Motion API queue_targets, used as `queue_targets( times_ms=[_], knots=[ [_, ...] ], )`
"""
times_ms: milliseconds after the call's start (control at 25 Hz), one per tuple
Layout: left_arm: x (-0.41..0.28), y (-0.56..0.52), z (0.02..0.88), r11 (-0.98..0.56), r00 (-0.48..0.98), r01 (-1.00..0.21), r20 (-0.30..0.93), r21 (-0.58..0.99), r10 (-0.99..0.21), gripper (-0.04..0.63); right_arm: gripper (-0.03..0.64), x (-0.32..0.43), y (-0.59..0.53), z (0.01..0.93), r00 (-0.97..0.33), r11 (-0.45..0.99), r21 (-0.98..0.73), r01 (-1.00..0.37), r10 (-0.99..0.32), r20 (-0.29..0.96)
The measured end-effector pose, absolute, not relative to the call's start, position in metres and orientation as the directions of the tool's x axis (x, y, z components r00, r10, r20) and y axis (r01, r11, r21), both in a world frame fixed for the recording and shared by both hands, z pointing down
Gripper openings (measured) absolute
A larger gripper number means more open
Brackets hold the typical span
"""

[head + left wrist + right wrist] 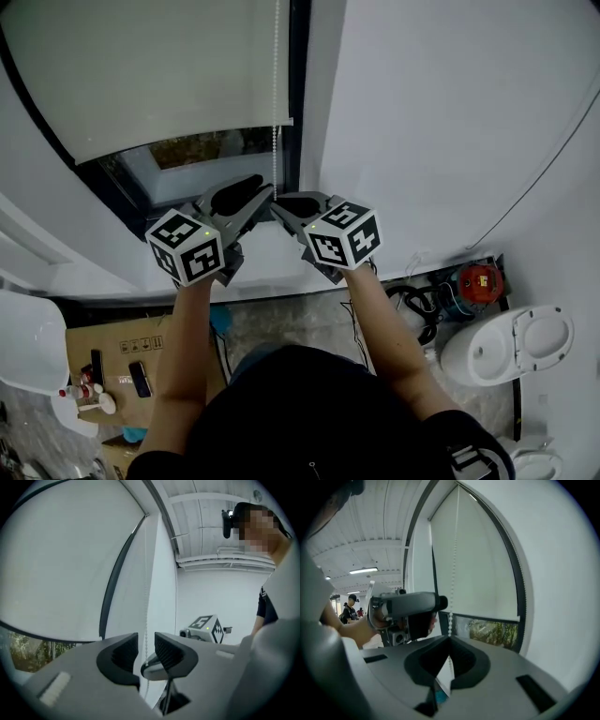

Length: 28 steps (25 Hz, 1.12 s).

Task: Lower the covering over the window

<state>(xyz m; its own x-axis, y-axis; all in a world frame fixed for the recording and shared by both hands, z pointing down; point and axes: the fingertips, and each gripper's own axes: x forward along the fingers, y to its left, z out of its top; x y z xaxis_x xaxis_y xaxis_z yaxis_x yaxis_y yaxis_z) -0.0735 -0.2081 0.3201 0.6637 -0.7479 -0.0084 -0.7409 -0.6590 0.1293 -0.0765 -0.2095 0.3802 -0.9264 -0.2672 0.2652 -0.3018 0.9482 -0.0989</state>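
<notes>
Beside the window frame (298,94), my right gripper (449,641) is clamped on the bead chain (451,616); my left gripper (145,651) stands parted around that chain, not pressing it; the roller blind (159,75) hangs most of the way down the frame; by my reckoning, only a low strip of glass (202,150) is left to cover.

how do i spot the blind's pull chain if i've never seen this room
Find the window's white roller blind, drawn most of the way down. Near its right edge, beside the dark frame, hangs the white bead chain. It is the only thin beaded strand, pinched by the right hand-held gripper and running between the open jaws of the left hand-held gripper.
</notes>
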Motion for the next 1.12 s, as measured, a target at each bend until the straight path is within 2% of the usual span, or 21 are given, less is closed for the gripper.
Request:
queue_targets(
  times_ms=[280, 360, 520, 680, 1120],
  knots=[
    [-0.056, -0.233, 0.283, -0.651, 0.649, -0.755, -0.047, 0.078, -0.759, 0.093, 0.014, -0.071, -0.212, 0.381, -0.929, 0.944, -0.115, -0.310, -0.275, 0.247],
    [-0.054, -0.236, 0.281, -0.645, 0.644, -0.761, -0.039, 0.064, -0.764, 0.017, 0.014, -0.072, -0.212, 0.381, -0.929, 0.942, -0.119, -0.314, -0.279, 0.243],
    [-0.054, -0.236, 0.284, -0.655, 0.653, -0.748, -0.061, 0.106, -0.755, 0.012, 0.014, -0.071, -0.216, 0.384, -0.928, 0.937, -0.133, -0.324, -0.286, 0.240],
    [-0.054, -0.239, 0.313, -0.653, 0.658, -0.750, 0.020, 0.106, -0.753, 0.012, 0.014, -0.068, -0.219, 0.413, -0.904, 0.936, -0.114, -0.332, -0.281, 0.321],
    [-0.054, -0.237, 0.396, -0.631, 0.670, -0.737, 0.136, 0.243, -0.730, 0.012, 0.014, -0.070, -0.211, 0.493, -0.856, 0.919, -0.185, -0.348, -0.231, 0.462]
  ],
)
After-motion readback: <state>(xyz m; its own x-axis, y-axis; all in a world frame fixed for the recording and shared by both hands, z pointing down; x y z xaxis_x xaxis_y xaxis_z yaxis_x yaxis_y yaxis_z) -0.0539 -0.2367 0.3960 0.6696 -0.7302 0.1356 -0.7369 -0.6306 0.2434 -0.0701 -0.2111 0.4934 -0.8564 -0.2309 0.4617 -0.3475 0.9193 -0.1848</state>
